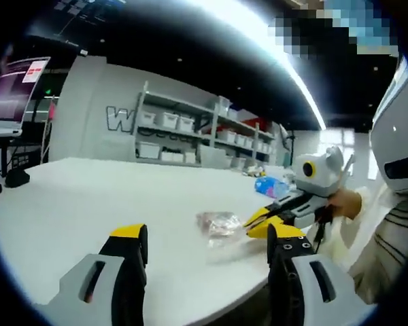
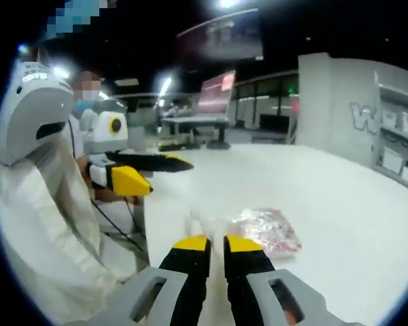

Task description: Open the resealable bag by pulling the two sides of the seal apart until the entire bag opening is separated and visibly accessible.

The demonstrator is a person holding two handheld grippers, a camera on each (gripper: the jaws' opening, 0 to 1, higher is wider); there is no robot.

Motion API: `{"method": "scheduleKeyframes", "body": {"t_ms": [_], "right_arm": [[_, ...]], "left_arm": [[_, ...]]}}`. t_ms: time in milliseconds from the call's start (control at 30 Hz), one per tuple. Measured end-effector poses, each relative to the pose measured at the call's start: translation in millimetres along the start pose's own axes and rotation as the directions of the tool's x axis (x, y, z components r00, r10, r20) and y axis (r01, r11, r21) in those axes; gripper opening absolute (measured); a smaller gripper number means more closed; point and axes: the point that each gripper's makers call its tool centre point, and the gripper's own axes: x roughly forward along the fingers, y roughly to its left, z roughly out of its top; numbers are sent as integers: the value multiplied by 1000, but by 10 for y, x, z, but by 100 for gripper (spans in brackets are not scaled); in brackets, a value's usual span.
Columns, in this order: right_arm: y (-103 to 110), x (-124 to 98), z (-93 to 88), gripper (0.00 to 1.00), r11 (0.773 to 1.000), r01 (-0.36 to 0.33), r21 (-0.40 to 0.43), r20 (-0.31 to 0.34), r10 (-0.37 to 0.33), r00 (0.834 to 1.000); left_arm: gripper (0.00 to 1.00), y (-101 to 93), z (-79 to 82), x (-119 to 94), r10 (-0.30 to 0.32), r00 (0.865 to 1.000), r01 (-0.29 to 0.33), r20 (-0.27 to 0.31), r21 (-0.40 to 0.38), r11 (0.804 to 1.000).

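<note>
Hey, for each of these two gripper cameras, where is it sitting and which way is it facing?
Left gripper view: rides on the left gripper, facing across the white table toward shelving; its fingers stand apart, a sleeve at the edge.
Right gripper view: rides on the right gripper, facing the resealable bag; fingers nearly together, a sleeve beside.
Shared: the bag, the table, and each other's gripper.
</note>
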Motion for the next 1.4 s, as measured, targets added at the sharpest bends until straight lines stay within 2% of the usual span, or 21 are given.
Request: {"method": "scheduleKeyframes", "body": {"t_ms": [67, 233, 333, 400, 467, 533, 567, 600, 667, 700, 833, 900, 967, 1000, 1067, 1167, 1233, 1267, 1300, 1333, 1400], "right_arm": [[1, -4, -3, 4, 1000, 2, 4, 4, -2, 1000], [11, -7, -10, 4, 1000, 2, 9, 8, -3, 1000], [20, -6, 6, 4, 1000, 2, 8, 15, -2, 1000], [22, -3, 23, 4, 1000, 2, 11, 23, -3, 1000], [22, -2, 36, 4, 1000, 5, 13, 31, -6, 999], [22, -3, 45, 4, 1000, 10, 15, 38, -10, 999], [22, -4, 47, 4, 1000, 12, 16, 40, -12, 999], [22, -5, 49, 4, 1000, 14, 17, 42, -14, 999], [18, -10, 50, 4, 1000, 17, 20, 46, -18, 999], [15, -12, 50, 4, 1000, 18, 22, 49, -19, 999], [2, -15, 41, 4, 999, 22, 31, 53, -23, 998], [-5, -17, 44, 4, 999, 23, 32, 55, -25, 998], [-11, -18, 58, 3, 999, 24, 34, 65, -27, 998], [-11, -19, 66, 3, 999, 24, 36, 70, -26, 997], [-11, -20, 72, 3, 999, 25, 37, 78, -28, 997], [-11, -24, 56, 3, 999, 24, 40, 81, -27, 996], [-21, -29, 47, 3, 999, 27, 47, 84, -31, 996], [-24, -31, 44, 3, 998, 28, 51, 86, -32, 996], [-26, -33, 41, 3, 998, 28, 54, 87, -33, 996], [-27, -35, 39, 3, 998, 29, 56, 89, -34, 995], [-26, -39, 36, 3, 998, 30, 57, 91, -35, 995]], "left_arm": [[62, -34, 2, 4, -18, 1000, 18, 0, -7, 1000], [58, -102, 2, 34, -60, 998, 59, -20, -38, 998], [48, -196, -44, 32, -128, 989, 126, -74, -37, 991], [40, -189, -30, 40, -141, 986, 141, -90, -6, 990], [37, -158, 1, 52, -139, 985, 139, -100, -2, 990], [35, -193, -11, 52, -167, 979, 153, -119, -115, 981], [34, -223, -22, 57, -182, 976, 157, -121, -190, 969], [33, -272, -36, 60, -206, 971, 169, -120, -266, 949], [32, -331, -120, 68, -237, 960, 169, -149, -365, 915], [31, -351, -155, 74, -252, 954, 176, -159, -381, 908], [27, -380, -220, 111, -259, 948, 169, -187, -394, 903], [26, -485, -191, 122, -311, 936, 190, -165, -505, 842], [26, -504, -138, 158, -338, 933, 196, -123, -614, 765], [26, -495, -141, 172, -342, 932, 179, -121, -668, 723], [26, -497, -148, 190, -356, 928, 165, -110, -736, 657], [26, -465, -196, 206, -360, 926, 100, -115, -844, 528], [26, -408, -258, 237, -359, 923, 47, -138, -886, 461], [24, -386, -297, 246, -357, 921, 14, -160, -899, 438], [22, -365, -302, 271, -343, 925, -3, -163, -906, 423], [21, -377, -304, 285, -354, 921, -4, -162, -913, 408], [19, -407, -304, 326, -367, 915, 3, -167, -907, 421]]}}
